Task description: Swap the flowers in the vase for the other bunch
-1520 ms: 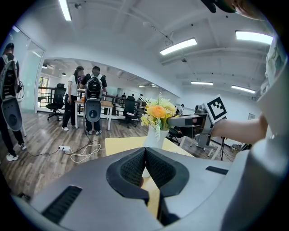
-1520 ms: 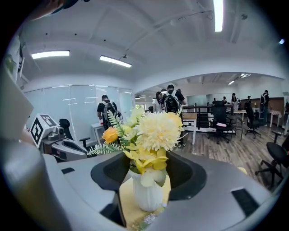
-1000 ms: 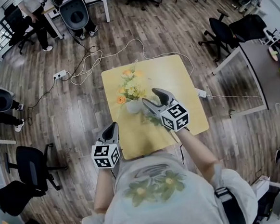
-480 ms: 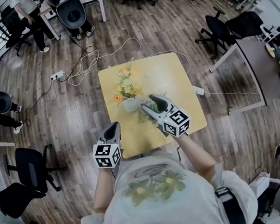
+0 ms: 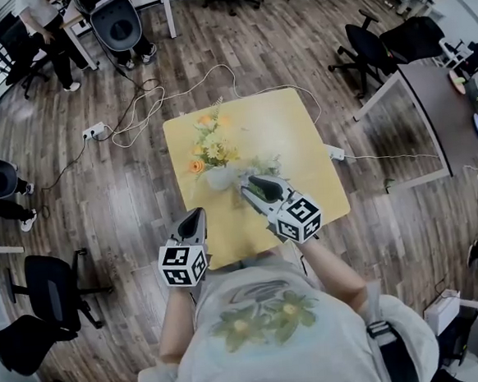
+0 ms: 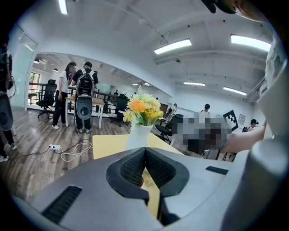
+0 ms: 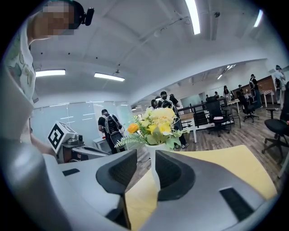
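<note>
Yellow-orange flowers (image 5: 207, 147) stand in the white vase (image 5: 220, 178) on the counter (image 5: 300, 123), just ahead and left of the right hand-held gripper (image 5: 253, 183). A paler sprig, perhaps the other bunch (image 5: 264, 166), lies just beyond its tips. This fits either the old bunch still in or the new one already placed. The right jaws have just been closing; they stand part-open with nothing pinched, aimed near level at the vase. The left hand-held gripper (image 5: 193, 218) has its jaws together and empty, and is held back at the counter's near edge.
</note>
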Motion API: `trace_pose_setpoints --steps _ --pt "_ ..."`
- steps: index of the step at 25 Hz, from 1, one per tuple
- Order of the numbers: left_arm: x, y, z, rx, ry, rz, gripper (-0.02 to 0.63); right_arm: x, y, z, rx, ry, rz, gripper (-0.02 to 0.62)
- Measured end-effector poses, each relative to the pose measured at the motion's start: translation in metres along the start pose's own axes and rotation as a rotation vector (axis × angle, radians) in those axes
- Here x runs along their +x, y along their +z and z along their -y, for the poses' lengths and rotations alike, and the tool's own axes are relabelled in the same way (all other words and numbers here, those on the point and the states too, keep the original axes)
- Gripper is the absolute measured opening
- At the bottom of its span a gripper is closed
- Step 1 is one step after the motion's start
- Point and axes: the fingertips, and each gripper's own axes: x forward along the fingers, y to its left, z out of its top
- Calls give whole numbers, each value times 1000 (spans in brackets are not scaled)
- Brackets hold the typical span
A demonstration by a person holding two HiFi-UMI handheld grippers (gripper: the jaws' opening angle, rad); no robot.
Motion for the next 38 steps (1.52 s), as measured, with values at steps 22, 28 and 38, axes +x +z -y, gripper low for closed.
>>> trace_pose_setpoints --steps 22,28,38 --pt "3 6 10 19 -35 6 15 -11 -16 -26 -89 -13 -30 44" --pt "2 4 10 17 -43 5 15 -12 -20 -29 -88 -20 -48 43" --pt "5 -1 11 17 -56 -7 15 -18 -27 -26 -73 -47 -50 43"
